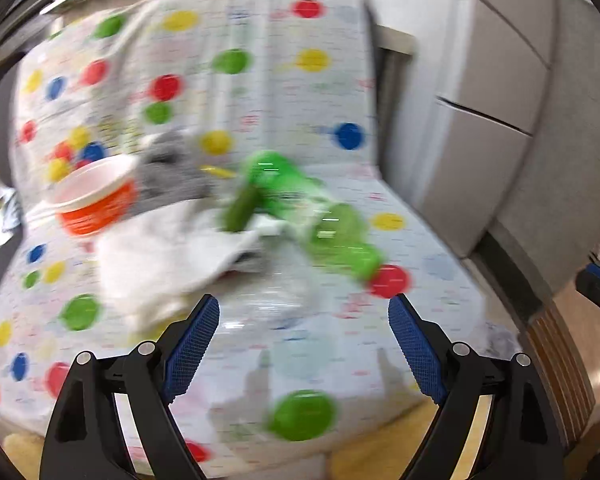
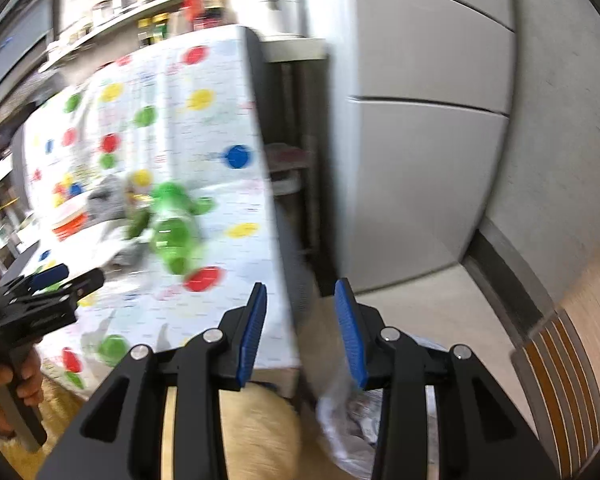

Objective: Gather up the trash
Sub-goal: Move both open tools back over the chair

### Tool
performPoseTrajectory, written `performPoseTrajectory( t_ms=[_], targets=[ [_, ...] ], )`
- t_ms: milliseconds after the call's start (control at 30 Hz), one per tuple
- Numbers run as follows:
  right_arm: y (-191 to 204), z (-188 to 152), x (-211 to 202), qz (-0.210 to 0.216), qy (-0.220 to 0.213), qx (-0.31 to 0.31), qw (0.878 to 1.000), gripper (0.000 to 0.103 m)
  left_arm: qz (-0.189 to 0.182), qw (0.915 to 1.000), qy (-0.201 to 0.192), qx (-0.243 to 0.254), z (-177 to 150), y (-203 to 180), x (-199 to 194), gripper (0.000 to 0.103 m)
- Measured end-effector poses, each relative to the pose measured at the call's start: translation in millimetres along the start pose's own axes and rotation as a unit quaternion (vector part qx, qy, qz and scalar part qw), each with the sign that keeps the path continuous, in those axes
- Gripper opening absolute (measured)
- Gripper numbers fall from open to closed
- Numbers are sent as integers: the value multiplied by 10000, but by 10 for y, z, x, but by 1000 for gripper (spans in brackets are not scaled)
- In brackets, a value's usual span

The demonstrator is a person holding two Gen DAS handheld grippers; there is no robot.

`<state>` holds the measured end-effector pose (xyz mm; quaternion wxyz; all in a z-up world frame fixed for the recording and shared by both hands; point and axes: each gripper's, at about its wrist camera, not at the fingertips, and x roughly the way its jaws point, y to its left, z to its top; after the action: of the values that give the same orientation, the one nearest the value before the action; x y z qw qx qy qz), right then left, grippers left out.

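Trash lies on a seat draped in a dotted sheet (image 1: 284, 80): an orange and white cup (image 1: 96, 200), a white tissue (image 1: 168, 256), a grey cloth (image 1: 172, 172), green plastic bottles (image 1: 308, 208) and something clear and crumpled (image 1: 276, 300). My left gripper (image 1: 303, 304) hangs open over the seat's front, just short of the clear piece, with nothing between its fingers. My right gripper (image 2: 301, 288) stands open and empty beyond the seat's right edge, above a clear plastic bag (image 2: 348, 424) on the floor. In the right wrist view, the left gripper (image 2: 56, 280) and a hand (image 2: 4, 384) show at the left.
Grey cabinet doors (image 2: 420, 120) rise to the right of the seat, across a narrow dark gap (image 2: 300, 160). A wooden slatted chair (image 2: 560, 380) stands at the far right. Cluttered shelves (image 2: 140, 12) run behind. A beige cushion (image 2: 260, 432) lies below the right gripper.
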<state>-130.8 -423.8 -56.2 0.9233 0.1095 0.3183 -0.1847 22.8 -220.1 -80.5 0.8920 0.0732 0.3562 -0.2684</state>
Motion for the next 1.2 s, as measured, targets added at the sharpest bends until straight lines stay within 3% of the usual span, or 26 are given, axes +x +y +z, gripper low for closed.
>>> performPoseTrajectory(
  t_ms=[67,300,533,600,733,1100,1200],
  targets=[
    [228,33,61,237,41,-178,9996,35,291,9995,66,-86,-18,222,-12,86],
    [945,124,243,843,211,-868,9924,35,686,9954,252,-624,-96,901,-16,86],
    [1430,217,408,1178,279,-1183,9856,40,1097,9904,268,-797,-130,1278,-85,86],
    [1497,222,438,1227,304,-1195,9848,41,1187,9887,277,-868,-143,1378,-111,86],
    [1587,225,481,1301,311,-1175,9840,50,1340,9859,255,-970,-186,1518,-154,86],
    [1617,296,521,1359,295,-1131,9838,51,1415,9841,245,-1045,-159,1635,-178,86],
    [1617,330,549,1352,258,-1152,9838,57,1408,9845,338,-990,-174,1610,-138,86]
  ],
)
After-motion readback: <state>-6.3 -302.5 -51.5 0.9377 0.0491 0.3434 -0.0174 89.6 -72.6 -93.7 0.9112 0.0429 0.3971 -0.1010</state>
